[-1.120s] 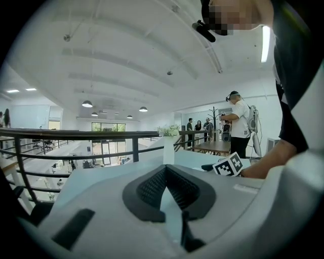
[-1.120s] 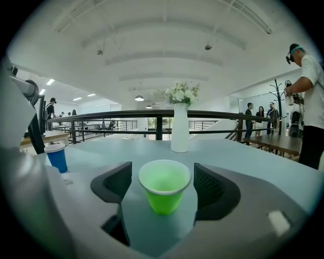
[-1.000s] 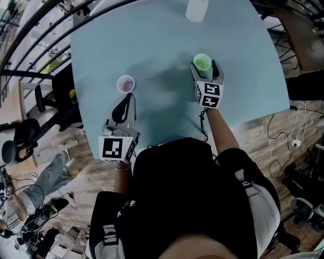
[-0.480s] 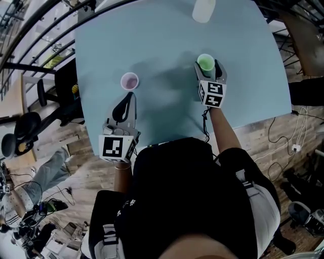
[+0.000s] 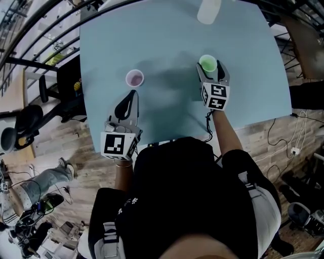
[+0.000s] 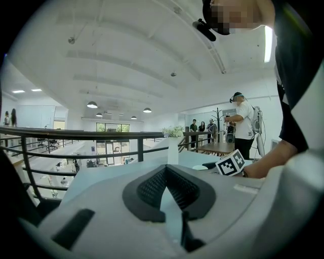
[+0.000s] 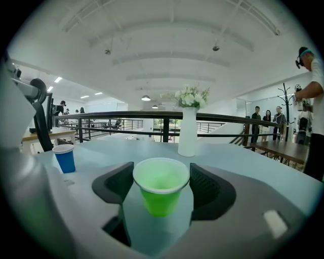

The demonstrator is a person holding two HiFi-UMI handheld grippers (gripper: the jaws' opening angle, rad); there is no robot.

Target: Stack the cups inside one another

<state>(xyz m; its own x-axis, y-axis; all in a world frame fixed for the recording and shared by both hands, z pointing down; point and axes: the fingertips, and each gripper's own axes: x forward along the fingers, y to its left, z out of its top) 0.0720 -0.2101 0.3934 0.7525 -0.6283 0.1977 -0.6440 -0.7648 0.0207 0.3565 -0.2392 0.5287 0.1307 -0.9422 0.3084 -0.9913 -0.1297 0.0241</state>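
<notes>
**Desk:** What is showing at the left of the head view?

**Photographer:** The left tool (image 5: pixel 131 95) is reaching in over the lower left part of the pale blue worktop (image 5: pixel 167 35). Its jaws are lying together with nothing between them. The tips are pointing up the frame at the second cup (image 5: pixel 134 78), which is standing upright just above them, near but apart.

**Desk:** What colour is that cup showing?

**Photographer:** From above, its inside is looking lilac under a white rim. In the right gripper view it is showing a blue wall, toward the left of the frame.

**Desk:** And moving right?

**Photographer:** The green cup (image 5: pixel 207 62) is sitting upright, mouth up, right of centre in the head view and well apart from the second cup. The right tool (image 5: pixel 210 70) is clamping it. In the right gripper view the two dark pads (image 7: pixel 207 187) are pressing on the rim from either side, with the jaws standing wide. I cannot tell whether the cup's base is touching the worktop.

**Desk:** Anything beyond it?

**Photographer:** A white vase (image 5: pixel 208 10) is standing at the top edge of the head view, directly above the green cup. In the right gripper view it is holding white flowers (image 7: pixel 191 96).
</notes>
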